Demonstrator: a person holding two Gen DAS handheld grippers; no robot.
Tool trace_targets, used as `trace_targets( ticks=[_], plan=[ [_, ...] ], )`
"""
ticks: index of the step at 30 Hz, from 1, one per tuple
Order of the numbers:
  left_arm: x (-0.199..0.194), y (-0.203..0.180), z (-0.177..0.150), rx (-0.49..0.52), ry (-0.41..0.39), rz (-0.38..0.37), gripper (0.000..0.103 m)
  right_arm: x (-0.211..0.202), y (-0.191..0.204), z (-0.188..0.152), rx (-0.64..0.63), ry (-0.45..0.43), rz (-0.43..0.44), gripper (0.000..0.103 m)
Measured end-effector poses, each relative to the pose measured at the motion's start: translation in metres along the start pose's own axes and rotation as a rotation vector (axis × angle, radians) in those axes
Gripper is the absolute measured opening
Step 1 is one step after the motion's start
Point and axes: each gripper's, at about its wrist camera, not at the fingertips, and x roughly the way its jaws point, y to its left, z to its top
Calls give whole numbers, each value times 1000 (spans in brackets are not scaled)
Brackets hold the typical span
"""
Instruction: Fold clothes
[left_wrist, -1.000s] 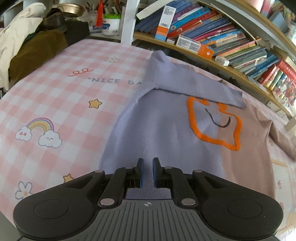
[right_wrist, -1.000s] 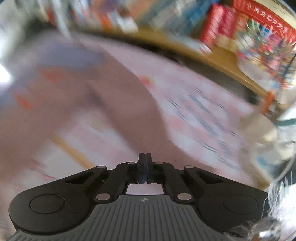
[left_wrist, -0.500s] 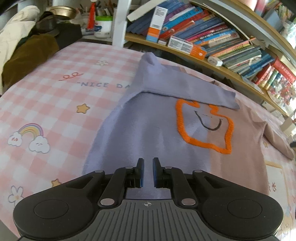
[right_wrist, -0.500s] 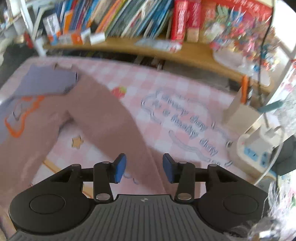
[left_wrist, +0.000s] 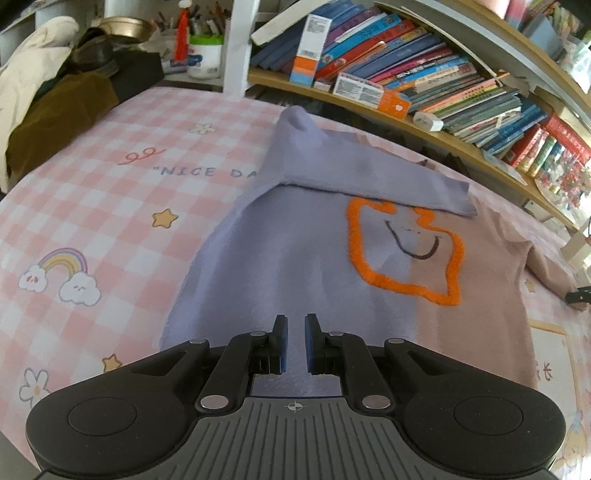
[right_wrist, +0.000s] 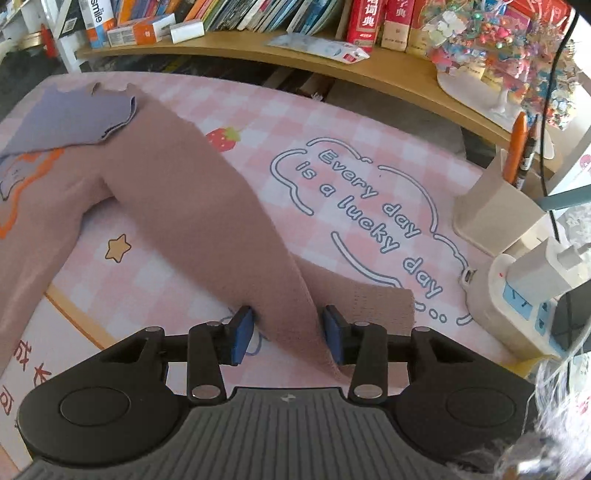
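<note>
Left wrist view. At 10 o'clock, a clothes pile (left_wrist: 44, 99) at the edge of the pink check cloth (left_wrist: 92, 206), with a brass bowl (left_wrist: 123, 27) and a white tub (left_wrist: 205, 59) behind. Cloth print: "NICE DA", cut off by the sweater (left_wrist: 295, 258); also a rainbow, stars, flowers. Sweater lies flat mid-frame, lilac half left, brown half right, orange outline with a smile on the chest. Lilac sleeve (left_wrist: 369, 173) folded across the top, cuff at 1 o'clock. Left gripper (left_wrist: 294, 343) low over the hem, pads a narrow slot apart, nothing between them. Bookshelf (left_wrist: 424, 122) runs 12 to 3 o'clock, packed; spines too small to read.

Right wrist view. Lilac cuff at 10 o'clock, lying on the brown shoulder. Brown sleeve (right_wrist: 207, 206) runs diagonally from there down to 6 o'clock. Right gripper (right_wrist: 288, 332) spread wide, straddling the sleeve near its cuff; blue pads either side of it, whether touching it I cannot tell; the cuff end lies flat just right of the right pad. Cloth reads "Every day is a lucky day" at 2 o'clock, strawberry at 11. A box on the shelf reads "smile". Red books (right_wrist: 364, 18) at 12 carry Chinese characters. Pen holder (right_wrist: 495, 214) at 3 o'clock, power strip (right_wrist: 524, 299) with a plugged adapter just below it, close to the sleeve end.
</note>
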Motion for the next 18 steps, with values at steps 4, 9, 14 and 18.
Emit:
trace_targets(
  ticks=[4, 9, 14, 18],
  plan=[
    [0, -3, 2, 5, 0, -3, 11, -5, 4, 1, -40, -1, 26, 11],
    [-3, 0, 3, -15, -13, 2, 11, -71, 20, 6, -51, -160, 301, 10],
    [-1, 1, 3, -31, -3, 2, 11, -82, 0, 22, 33, -234, 102, 10],
    [-5, -4, 5, -13, -13, -8, 11, -33, -8, 31, 82, -172, -225, 38]
  ],
)
